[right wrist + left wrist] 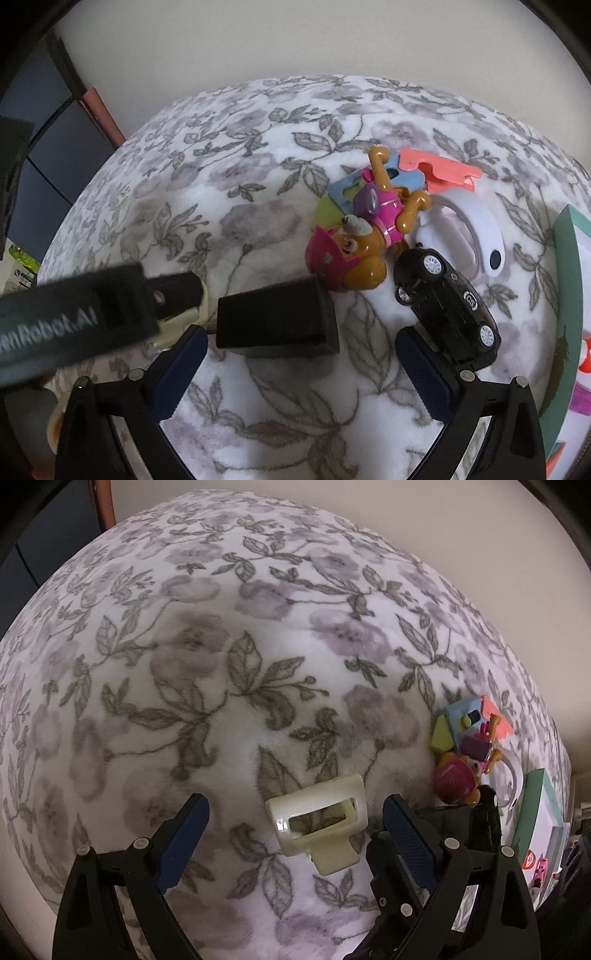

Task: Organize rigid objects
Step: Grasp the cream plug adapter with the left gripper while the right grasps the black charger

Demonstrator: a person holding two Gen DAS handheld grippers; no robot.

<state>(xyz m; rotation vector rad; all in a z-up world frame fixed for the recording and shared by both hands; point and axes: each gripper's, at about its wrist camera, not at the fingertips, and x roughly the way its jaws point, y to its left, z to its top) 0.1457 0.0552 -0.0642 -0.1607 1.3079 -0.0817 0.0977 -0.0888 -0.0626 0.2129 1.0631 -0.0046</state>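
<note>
Left claw (295, 834) spread wide, straddling a cream glossy plastic hair clip (319, 829) lying flat on the floral fleece blanket (221, 664). Looks light, stiff and slick, so probably best pinched across the long frame sides, not the springy tab at 5 o'clock. Right claw (301, 363) also spread, pinching nothing, black toy car (448, 308) just at 2 o'clock.

Home, likely a bedroom or kid's room: soft floral fleece blanket (258, 635) covers the whole surface (bed or couch, can't tell). On the blanket sit a toy pup figure (351, 254), a black toy car (447, 306) just beside it, and a teal-framed box (565, 258) at the blanket's right edge. Plain cream wall (295, 40) behind the blanket.
</note>
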